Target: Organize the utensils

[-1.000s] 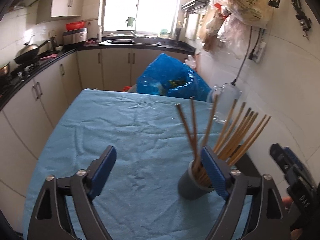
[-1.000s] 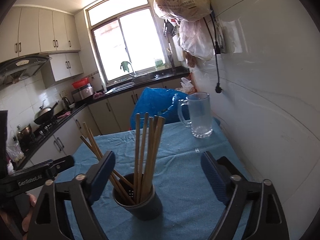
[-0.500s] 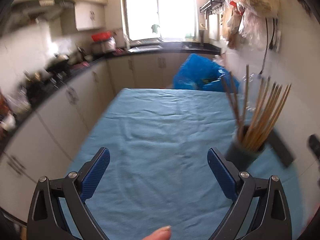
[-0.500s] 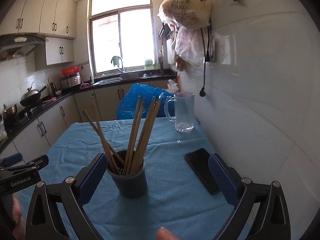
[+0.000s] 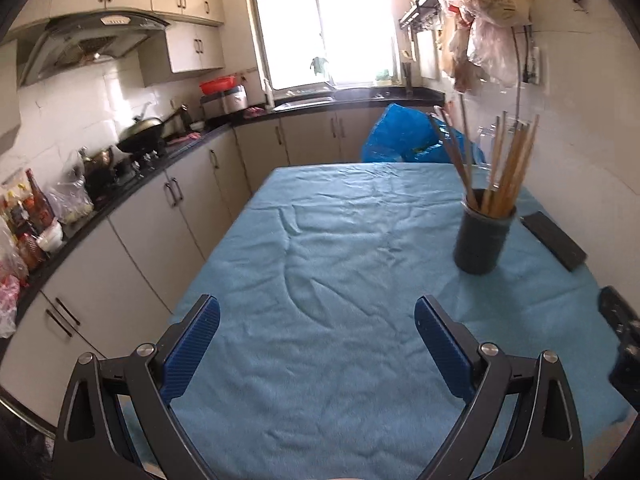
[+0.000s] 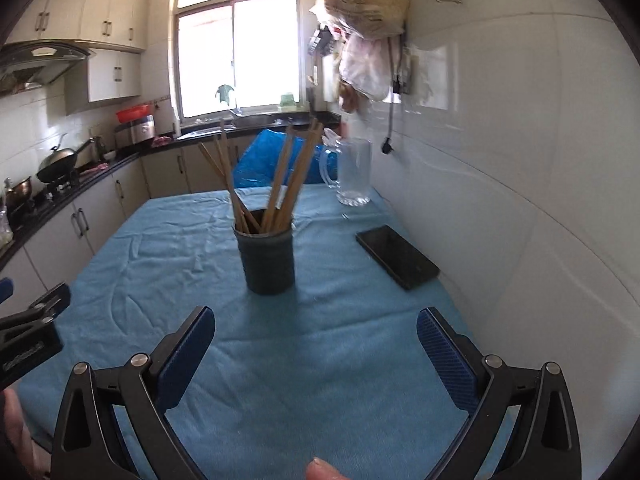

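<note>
A dark grey cup (image 5: 482, 236) (image 6: 267, 258) stands upright on the blue tablecloth (image 5: 340, 264) (image 6: 168, 264), holding several wooden chopsticks (image 5: 510, 168) (image 6: 294, 176) that fan out of it. My left gripper (image 5: 316, 340) is open over the near part of the cloth, with nothing between its blue pads; the cup is ahead and to the right. My right gripper (image 6: 314, 350) is open too, nothing in it, with the cup straight ahead, a little left of centre. The left gripper's body (image 6: 28, 344) shows at the right wrist view's left edge.
A black phone (image 6: 396, 256) (image 5: 554, 240) lies on the cloth right of the cup, near the tiled wall. A glass mug (image 6: 352, 172) and a blue plastic bag (image 5: 404, 136) are at the table's far end. Kitchen counters with a wok (image 5: 142, 136) run along the left.
Both grippers have pulled back from the cup, which was between or beside their fingers a second ago and now stands well ahead. The phone has come into view.
</note>
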A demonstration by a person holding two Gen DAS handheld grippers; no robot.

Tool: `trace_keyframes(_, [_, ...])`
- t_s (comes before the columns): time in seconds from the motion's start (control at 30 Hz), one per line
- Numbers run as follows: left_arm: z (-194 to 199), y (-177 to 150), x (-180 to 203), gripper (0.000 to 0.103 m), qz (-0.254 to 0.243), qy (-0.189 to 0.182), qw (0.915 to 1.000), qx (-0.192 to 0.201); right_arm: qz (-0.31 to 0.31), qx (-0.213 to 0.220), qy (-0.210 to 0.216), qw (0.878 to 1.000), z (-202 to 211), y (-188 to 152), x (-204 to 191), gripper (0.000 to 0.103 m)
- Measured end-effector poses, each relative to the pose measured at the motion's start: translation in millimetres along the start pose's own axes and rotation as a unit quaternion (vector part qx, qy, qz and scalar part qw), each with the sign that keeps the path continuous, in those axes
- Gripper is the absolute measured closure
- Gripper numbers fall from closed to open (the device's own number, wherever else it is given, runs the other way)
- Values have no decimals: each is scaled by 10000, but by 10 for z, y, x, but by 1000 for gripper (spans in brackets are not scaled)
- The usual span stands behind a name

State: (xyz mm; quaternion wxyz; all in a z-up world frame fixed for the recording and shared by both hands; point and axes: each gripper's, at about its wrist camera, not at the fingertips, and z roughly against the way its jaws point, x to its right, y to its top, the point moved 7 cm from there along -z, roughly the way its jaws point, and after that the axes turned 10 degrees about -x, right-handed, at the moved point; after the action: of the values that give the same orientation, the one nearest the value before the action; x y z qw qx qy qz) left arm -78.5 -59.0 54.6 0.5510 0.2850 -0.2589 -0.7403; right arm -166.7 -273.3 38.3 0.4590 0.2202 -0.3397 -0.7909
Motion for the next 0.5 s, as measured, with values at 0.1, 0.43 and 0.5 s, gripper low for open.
trace_keyframes(0.1, [-38,-30,55,6,-76,-56,9999,-83,-3,-169,12,9999,-44,-67,-25,0])
trace_keyframes(0.43, [-145,-60,171,6,-257,-91,9994,-202,49,-110,-93,9999,-45,-48,-59,0])
trace_keyframes(0.5, [-176,-53,175,6,-247,-82,9994,-238,37,-130,-109,9998,-63,-46,-58,0])
